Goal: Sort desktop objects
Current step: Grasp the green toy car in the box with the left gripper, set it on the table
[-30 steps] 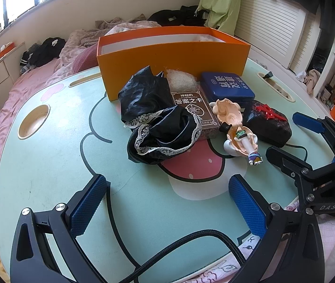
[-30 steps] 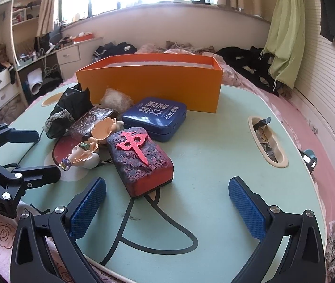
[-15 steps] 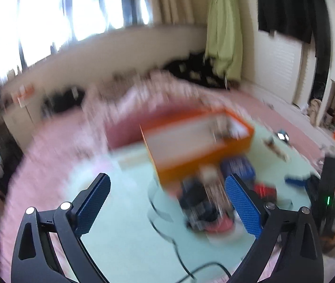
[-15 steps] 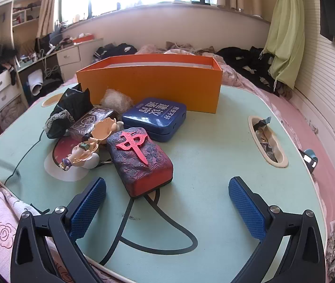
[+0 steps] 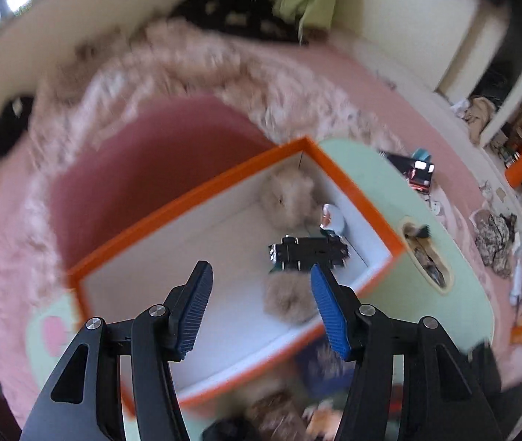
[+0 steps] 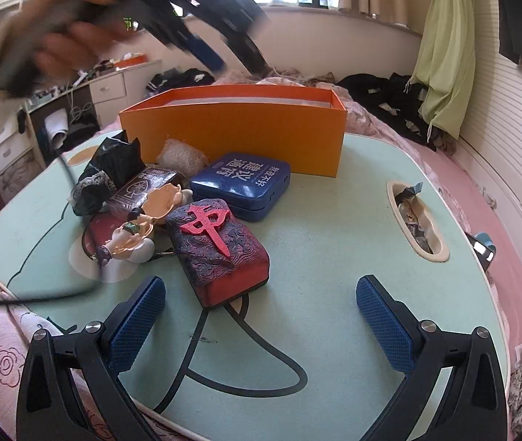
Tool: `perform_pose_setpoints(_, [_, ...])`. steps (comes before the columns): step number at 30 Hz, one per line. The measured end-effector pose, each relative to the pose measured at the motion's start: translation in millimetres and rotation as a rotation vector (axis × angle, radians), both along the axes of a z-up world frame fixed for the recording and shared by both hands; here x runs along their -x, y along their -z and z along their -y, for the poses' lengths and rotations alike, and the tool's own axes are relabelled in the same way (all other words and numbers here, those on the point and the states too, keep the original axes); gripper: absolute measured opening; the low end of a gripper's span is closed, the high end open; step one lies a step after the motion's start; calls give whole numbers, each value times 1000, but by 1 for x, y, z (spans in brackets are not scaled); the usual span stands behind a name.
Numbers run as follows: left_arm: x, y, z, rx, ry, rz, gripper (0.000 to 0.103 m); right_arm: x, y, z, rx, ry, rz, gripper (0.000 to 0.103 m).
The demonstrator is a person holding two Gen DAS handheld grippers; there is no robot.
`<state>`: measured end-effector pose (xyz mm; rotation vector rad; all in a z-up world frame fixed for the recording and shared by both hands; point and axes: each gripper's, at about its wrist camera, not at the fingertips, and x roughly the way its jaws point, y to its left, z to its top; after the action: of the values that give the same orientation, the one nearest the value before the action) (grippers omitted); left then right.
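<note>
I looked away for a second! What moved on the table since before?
The left gripper swung up off the table and now points down into the orange box, its empty jaws just closing partway. The right gripper, open, and the mahjong-tile block stayed put.

An open orange box (image 6: 235, 128) stands at the desk's far side; near it lie a blue tin (image 6: 240, 183), a red-and-blue block (image 6: 220, 246) and a figurine (image 6: 128, 239).
</note>
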<state>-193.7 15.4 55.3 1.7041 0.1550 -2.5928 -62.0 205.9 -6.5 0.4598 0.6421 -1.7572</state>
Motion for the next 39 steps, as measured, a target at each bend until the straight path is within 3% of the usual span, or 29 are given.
perform_pose_setpoints(4, [21, 39, 1, -46, -28, 109, 57, 0, 0, 0, 0, 0, 1, 103])
perform_pose_setpoints(6, [23, 40, 4, -90, -34, 89, 56, 0, 0, 0, 0, 0, 5, 103])
perform_pose_setpoints(9, [20, 42, 11, -194, -47, 92, 45, -4, 0, 0, 1, 0, 4, 103])
perform_pose_setpoints(10, [18, 44, 12, -247, -42, 100, 45, -5, 0, 0, 2, 0, 3, 103])
perform_pose_setpoints(14, [21, 47, 11, -308, -44, 96, 45, -7, 1, -1, 2, -1, 3, 103])
perform_pose_setpoints(15, [22, 48, 14, -362, -61, 91, 46, -8, 1, -1, 3, -1, 3, 103])
perform_pose_setpoints(18, [33, 55, 20, -460, -126, 124, 66, -10, 1, -1, 3, -1, 4, 103])
perform_pose_setpoints(21, [38, 55, 9, -376, -116, 111, 66, -8, 1, -1, 3, -1, 4, 103])
perform_pose_setpoints(24, [39, 51, -16, -215, -20, 117, 65, -10, 1, -1, 3, -1, 4, 103])
perform_pose_setpoints(25, [39, 50, -22, -175, 6, 120, 57, -8, 1, -1, 3, -1, 4, 103])
perform_pose_setpoints(26, [39, 49, -22, -179, 17, 123, 53, -8, 1, -1, 3, 0, 5, 103])
perform_pose_setpoints(27, [36, 48, -20, -201, 24, 128, 39, -8, 1, -1, 3, -1, 4, 103])
perform_pose_setpoints(28, [34, 48, -15, -220, 24, 131, 33, -8, 1, -1, 3, -1, 3, 103])
perform_pose_setpoints(30, [31, 44, -8, -207, 9, 114, 27, -5, 1, 0, 4, -2, 4, 103])
perform_pose_setpoints(32, [25, 40, 5, -178, -22, 82, 26, -5, 1, 0, 3, -2, 4, 103])
perform_pose_setpoints(39, [4, 11, 41, -256, -83, -36, 26, -6, 1, 0, 4, -2, 3, 103])
